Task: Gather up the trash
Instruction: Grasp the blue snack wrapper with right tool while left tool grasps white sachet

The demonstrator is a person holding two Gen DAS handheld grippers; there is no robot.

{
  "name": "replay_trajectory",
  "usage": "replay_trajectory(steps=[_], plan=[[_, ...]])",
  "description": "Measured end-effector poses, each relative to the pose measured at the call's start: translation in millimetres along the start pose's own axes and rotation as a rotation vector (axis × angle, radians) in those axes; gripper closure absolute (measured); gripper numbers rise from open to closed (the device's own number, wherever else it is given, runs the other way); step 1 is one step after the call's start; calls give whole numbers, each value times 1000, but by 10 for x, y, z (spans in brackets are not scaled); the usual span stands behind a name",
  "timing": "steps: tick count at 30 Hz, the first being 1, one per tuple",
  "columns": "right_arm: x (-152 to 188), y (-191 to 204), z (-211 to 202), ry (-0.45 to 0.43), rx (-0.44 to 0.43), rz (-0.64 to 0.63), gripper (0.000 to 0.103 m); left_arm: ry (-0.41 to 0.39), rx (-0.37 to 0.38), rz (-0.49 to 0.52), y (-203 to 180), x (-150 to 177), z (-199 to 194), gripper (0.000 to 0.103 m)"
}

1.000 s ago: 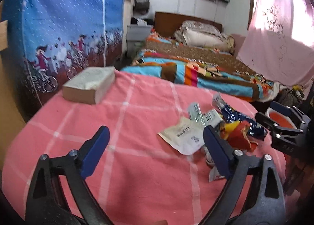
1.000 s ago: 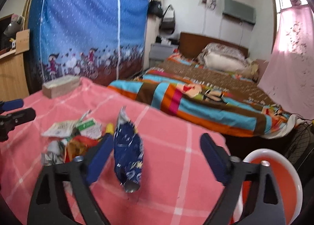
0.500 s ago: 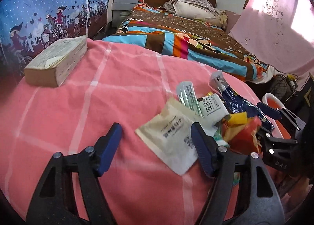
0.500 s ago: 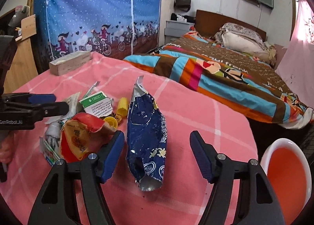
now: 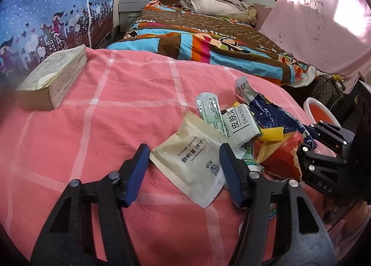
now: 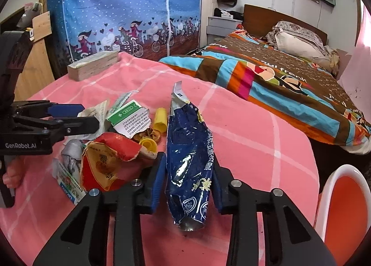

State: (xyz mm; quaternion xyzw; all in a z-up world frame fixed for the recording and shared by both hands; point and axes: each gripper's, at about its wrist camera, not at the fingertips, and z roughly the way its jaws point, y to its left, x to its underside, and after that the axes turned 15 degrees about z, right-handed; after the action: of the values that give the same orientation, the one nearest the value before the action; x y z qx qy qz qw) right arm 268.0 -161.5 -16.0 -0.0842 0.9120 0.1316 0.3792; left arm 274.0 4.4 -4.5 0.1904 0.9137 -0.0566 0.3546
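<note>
A pile of trash lies on the pink checked tablecloth (image 5: 104, 126). My left gripper (image 5: 183, 161) straddles a beige pouch (image 5: 197, 147); its jaws are closing and the pads are not clearly pressing on it. My right gripper (image 6: 188, 163) is closing, its pads against both sides of a crumpled blue snack bag (image 6: 190, 136), which also shows in the left wrist view (image 5: 276, 115). Beside the bag lie a red wrapper (image 6: 104, 161), a torn green and white box (image 6: 132, 117), yellow caps (image 6: 161, 117) and a clear sachet (image 5: 208, 108).
A thick book-like block (image 5: 53, 82) rests at the cloth's far left. A white bin with an orange inside (image 6: 343, 201) stands off the table's right edge. Beyond the table are a bed with a striped cover (image 5: 208, 34) and a blue fabric wardrobe (image 6: 125, 10).
Both grippers dipped and came closer to the pile. The left jaws narrowed around the beige pouch. The right jaws closed in from wide apart onto the blue snack bag.
</note>
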Motion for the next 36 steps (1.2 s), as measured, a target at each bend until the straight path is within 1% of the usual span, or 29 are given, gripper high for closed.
replay_trajectory(steps=[1,4,5,6,14,18,19,20,21,22,23,24,25,26,30,33,36], plan=[[2,4,3,1,-3,1,73,0,-7,6,-11,2,0,40],[7,11,8,3,-9,4,76,4,-38,25,-44,6,-7,50],[8,9,7,3,-10,6,76,4,-44,30,-48,9,-10,51],[12,5,3,3,-11,6,77,4,-47,33,-49,10,-13,52],[13,-8,-1,0,-19,18,77,-6,-74,39,-66,33,-66,70],[19,-17,-16,-3,-23,24,77,-6,-38,27,-37,55,-94,70],[21,-18,-16,-3,-24,25,77,-5,-22,16,-12,59,-92,68],[23,-22,-20,-4,-26,28,77,-6,-6,5,18,62,-88,63],[24,-27,-27,-5,-28,31,77,-6,14,-8,46,60,-81,60],[27,-35,-34,-7,-31,34,77,-8,23,-10,53,56,-79,54],[27,-46,-43,-9,-33,38,77,-9,25,-6,48,47,-78,45],[27,-60,-53,-12,-34,43,77,-11,20,9,25,33,-78,40],[26,-75,-63,-14,-32,48,77,-13,17,24,-1,25,-79,30],[23,-88,-71,-16,-28,50,77,-15,19,40,-25,24,-80,27],[24,-162,-80,-11,-29,72,77,1,40,116,-121,3,-44,27],[11,-199,-66,-2,-43,91,77,19,69,138,-124,-13,1,25],[5,-172,-53,-1,-34,83,76,30,83,164,-140,-49,50,21]])
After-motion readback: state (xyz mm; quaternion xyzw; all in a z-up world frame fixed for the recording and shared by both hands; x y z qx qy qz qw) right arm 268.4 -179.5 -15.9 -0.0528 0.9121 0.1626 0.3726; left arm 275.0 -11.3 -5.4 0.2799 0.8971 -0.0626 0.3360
